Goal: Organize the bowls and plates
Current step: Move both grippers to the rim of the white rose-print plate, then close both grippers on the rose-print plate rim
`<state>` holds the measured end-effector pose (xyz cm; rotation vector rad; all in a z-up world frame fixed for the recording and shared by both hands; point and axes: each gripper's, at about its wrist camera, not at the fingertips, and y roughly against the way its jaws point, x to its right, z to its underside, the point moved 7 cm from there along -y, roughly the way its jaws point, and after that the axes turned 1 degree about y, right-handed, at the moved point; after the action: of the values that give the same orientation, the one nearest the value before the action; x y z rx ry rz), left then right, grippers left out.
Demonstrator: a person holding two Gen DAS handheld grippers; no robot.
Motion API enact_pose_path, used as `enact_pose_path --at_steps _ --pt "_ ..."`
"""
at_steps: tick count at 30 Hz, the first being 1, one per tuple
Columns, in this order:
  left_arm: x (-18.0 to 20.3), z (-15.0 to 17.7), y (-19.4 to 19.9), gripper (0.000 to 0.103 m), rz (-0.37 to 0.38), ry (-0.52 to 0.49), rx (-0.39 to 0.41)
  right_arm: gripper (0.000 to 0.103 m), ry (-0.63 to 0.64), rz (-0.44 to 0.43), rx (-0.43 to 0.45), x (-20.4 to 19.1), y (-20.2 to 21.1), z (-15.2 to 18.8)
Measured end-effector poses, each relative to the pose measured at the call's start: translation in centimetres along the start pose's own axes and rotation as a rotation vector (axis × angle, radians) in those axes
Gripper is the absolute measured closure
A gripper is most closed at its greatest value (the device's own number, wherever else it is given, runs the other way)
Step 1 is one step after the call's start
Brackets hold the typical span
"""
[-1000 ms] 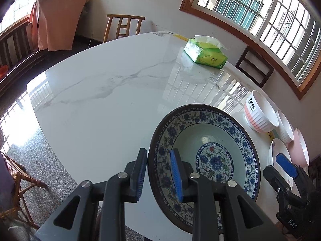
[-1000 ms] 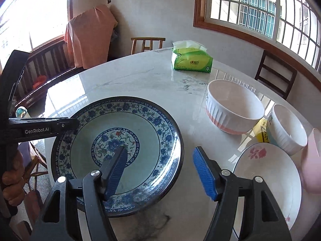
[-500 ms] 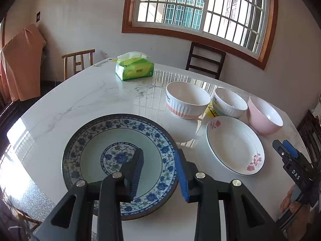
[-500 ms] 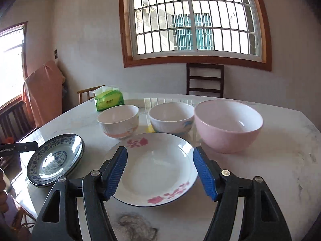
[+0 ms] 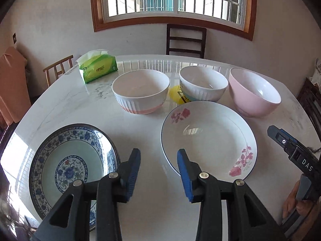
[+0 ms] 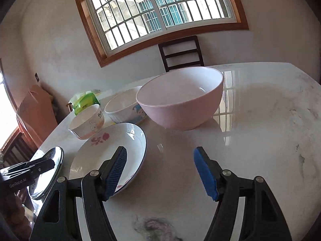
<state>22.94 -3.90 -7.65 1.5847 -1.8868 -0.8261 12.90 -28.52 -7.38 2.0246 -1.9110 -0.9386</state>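
While your left gripper (image 5: 158,168) is hovering between both plates, jaws apart, your right gripper (image 6: 160,170) is gaping before the pink bowl (image 6: 180,98).

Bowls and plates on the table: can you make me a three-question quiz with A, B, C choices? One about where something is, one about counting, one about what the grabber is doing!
1. Where is the blue flowered plate?
A. Left of the white plate
B. Inside the pink bowl
C. On a chair

2. How many bowls are on the table?
A. One
B. Three
C. Five

3. What is the left gripper doing?
A. Squeezing a bowl
B. Holding the tissue pack
C. Open, holding nothing

Answers: 1 A, it lies near the table's left edge, apart from the white plate. 2 B, two ribbed white ones and a pink one stand in a row. 3 C, its blue fingers stand apart over bare tabletop.
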Motion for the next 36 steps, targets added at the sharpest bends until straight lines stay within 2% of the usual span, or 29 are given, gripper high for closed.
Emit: enact_pose_path --at_steps 6,16,22,36 --pt "0.2 0.3 -3.0 0.064 0.052 0.071 -0.088 0.036 0.0 -0.024 -0.032 -0.3 -1.4 -0.2" --pt "0.6 -0.1 -5.4 0.064 0.052 0.076 -0.11 0.038 -0.03 -0.05 -0.088 -0.3 -4.0 -0.8" --pt "0.6 0.1 -6.9 0.064 0.098 0.094 -0.145 0.04 -0.01 -0.061 -0.127 -1.0 -5.1 -0.8" --pt "0.7 0.0 -7.6 0.062 0.181 0.123 -0.127 0.043 0.046 -0.093 -0.261 -2.3 -7.3 0.6"
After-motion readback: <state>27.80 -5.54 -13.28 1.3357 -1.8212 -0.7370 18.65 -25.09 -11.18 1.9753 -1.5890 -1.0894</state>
